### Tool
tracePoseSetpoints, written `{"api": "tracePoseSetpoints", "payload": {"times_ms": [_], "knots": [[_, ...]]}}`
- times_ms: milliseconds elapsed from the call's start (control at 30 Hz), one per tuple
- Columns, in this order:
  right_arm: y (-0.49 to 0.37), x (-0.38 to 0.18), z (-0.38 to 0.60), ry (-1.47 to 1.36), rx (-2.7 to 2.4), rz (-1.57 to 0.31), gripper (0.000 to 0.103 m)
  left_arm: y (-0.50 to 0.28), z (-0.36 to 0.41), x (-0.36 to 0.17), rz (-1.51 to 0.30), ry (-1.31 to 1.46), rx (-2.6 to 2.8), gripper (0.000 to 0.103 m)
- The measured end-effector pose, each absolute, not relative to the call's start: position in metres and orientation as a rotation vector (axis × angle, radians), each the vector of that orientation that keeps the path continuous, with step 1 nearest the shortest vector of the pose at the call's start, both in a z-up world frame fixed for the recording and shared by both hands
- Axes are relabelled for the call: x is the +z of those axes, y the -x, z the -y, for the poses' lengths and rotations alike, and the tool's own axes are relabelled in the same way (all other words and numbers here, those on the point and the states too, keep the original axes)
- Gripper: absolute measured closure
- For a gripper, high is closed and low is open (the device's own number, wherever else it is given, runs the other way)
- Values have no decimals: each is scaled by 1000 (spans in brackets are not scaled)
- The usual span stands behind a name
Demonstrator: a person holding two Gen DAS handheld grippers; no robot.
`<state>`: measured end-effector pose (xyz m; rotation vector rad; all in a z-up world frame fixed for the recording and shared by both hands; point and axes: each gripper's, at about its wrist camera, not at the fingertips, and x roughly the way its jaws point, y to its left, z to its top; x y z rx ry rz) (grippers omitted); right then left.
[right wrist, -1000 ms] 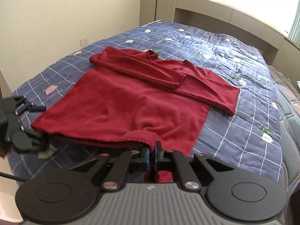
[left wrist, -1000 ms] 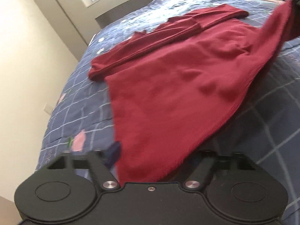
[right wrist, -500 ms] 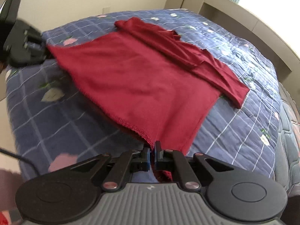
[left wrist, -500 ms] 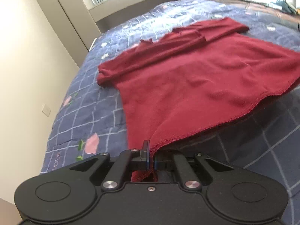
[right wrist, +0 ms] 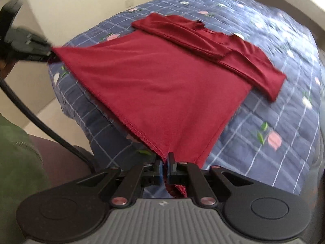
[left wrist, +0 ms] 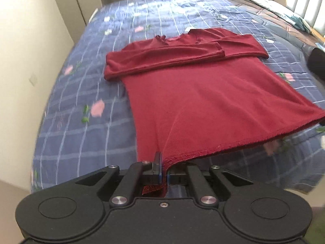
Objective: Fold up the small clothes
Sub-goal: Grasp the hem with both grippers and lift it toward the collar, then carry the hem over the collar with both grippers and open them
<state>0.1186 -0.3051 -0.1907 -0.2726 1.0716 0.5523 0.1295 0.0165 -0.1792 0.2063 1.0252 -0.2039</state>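
A dark red long-sleeved shirt (left wrist: 203,93) lies on the bed with both sleeves folded across its chest; it also shows in the right wrist view (right wrist: 162,85). My left gripper (left wrist: 163,169) is shut on one bottom hem corner and holds it off the quilt. My right gripper (right wrist: 167,169) is shut on the other hem corner. The hem hangs stretched between the two. The left gripper also shows in the right wrist view (right wrist: 48,53) at the far left, gripping its corner.
A blue checked quilt with pink flowers (left wrist: 85,122) covers the bed. A cream wall (left wrist: 24,61) runs along the left. A pillow (left wrist: 284,14) lies at the far right. A black cable (right wrist: 36,122) and the person's green sleeve (right wrist: 18,162) are at the near left.
Both grippers have pulled the hem back toward the near bed edge and raised it. The shirt's body now lies flatter and stretched, and the hem is taut between them.
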Motion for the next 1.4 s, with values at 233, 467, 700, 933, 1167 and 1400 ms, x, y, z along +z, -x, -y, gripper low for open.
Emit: {"api": "tracePoseSetpoints", "payload": {"times_ms": [233,467,700,933,1167,1400], "knots": [[-181,-165,330,137,488,-877,98,-175,-17,-163,-1002,-66,-153,98],[-287,-148,332,222,399,-697,98,-288,-17,-136,-877,35,-172,98],[-395,-162,333,186,319,-672,97,-412,1,-140,-820,7,-142,97],[-482,-198,328,181,277,-764,97,-513,2,-188,-929,80,-84,97],[-526,-242,323,200,251,-849,97,-566,-1,-237,-1028,86,-101,95],[-540,-270,328,171,201,-889,50,-591,-6,-274,-1099,88,-95,66]]}}
